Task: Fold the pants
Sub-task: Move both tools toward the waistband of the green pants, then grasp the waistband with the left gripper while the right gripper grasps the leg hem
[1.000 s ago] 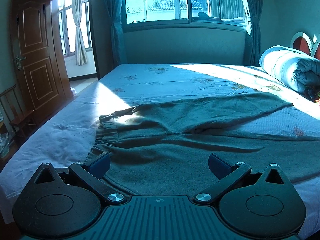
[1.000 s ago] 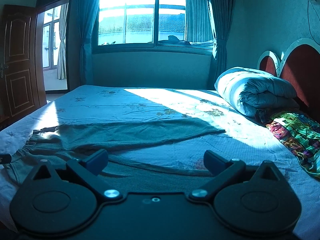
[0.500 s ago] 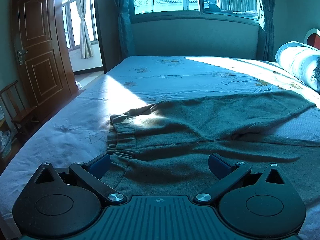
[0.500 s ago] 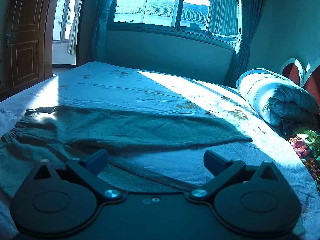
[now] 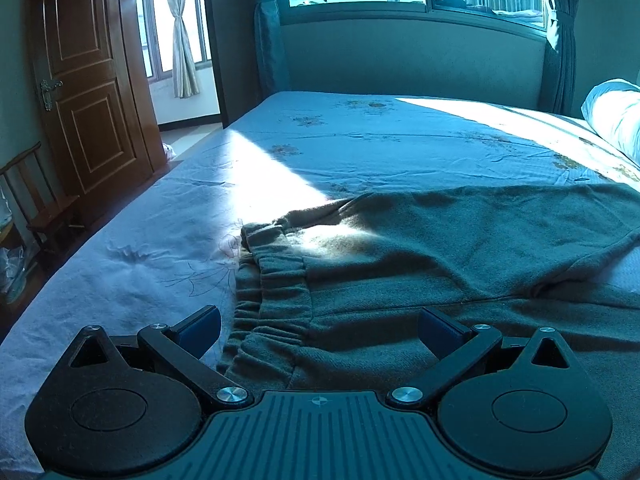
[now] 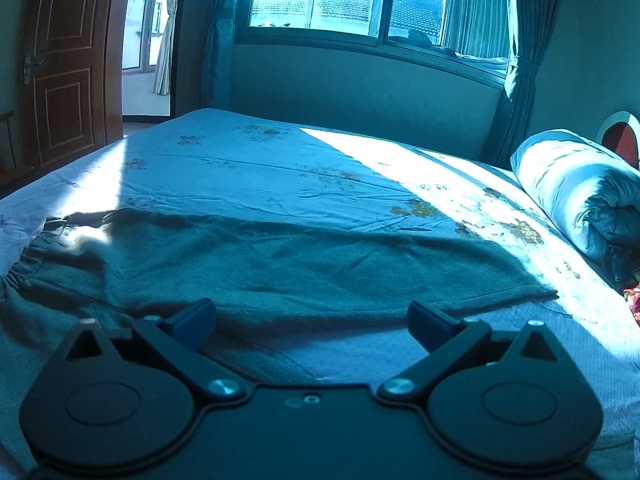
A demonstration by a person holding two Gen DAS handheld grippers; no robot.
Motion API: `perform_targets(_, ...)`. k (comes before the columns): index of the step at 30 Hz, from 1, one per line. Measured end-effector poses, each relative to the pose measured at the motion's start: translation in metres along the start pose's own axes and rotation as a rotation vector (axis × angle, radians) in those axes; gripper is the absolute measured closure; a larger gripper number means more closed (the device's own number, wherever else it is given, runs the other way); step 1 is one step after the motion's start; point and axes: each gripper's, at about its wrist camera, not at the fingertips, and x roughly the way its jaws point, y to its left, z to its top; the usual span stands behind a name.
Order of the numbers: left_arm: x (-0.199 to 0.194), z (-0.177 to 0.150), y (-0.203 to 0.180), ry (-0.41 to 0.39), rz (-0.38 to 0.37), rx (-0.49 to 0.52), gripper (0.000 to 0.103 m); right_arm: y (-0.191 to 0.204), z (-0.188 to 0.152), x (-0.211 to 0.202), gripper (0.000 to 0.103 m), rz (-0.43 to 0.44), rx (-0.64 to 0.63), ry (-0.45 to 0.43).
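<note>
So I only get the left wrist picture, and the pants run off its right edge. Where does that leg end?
Observer: The far leg of the pants ends in a hem lying flat on the bed, short of the rolled quilt.
Visitor: Is the other claw holding anything?
Observer: No, the right claw is open and empty.
Visitor: What's behind the quilt?
Observer: A red headboard.

Far half of bed (image 5: 360, 140) bare, open sheet left of pants (image 5: 440, 264) waistband too. Rolled quilt (image 6: 580, 196) blocks far right by headboard (image 6: 618, 136). Chair (image 5: 36, 208) and door (image 5: 88, 80) crowd floor off left edge.
</note>
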Motion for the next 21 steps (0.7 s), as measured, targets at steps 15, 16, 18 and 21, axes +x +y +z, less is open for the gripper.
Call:
perform_targets(15, 0.169, 0.041, 0.058, 0.172, -0.093, -0.067, 0.018, -0.010, 0.039, 0.140, 0.008, 0.098, -0.030, 0.050)
perform_targets(16, 0.175, 0.045, 0.058, 0.161, -0.099, -0.064, 0.019, -0.008, 0.041, 0.146, 0.008, 0.098, -0.036, 0.048)
perform_targets(18, 0.193, 0.052, 0.055, 0.175, -0.085, -0.045, 0.020, -0.005, 0.044, 0.157, 0.008, 0.111, -0.041, 0.043)
perform_targets(21, 0.221, 0.055, 0.058, 0.221, -0.101, -0.077, 0.027, -0.001, 0.049, 0.172, 0.008, 0.128, -0.060, 0.037)
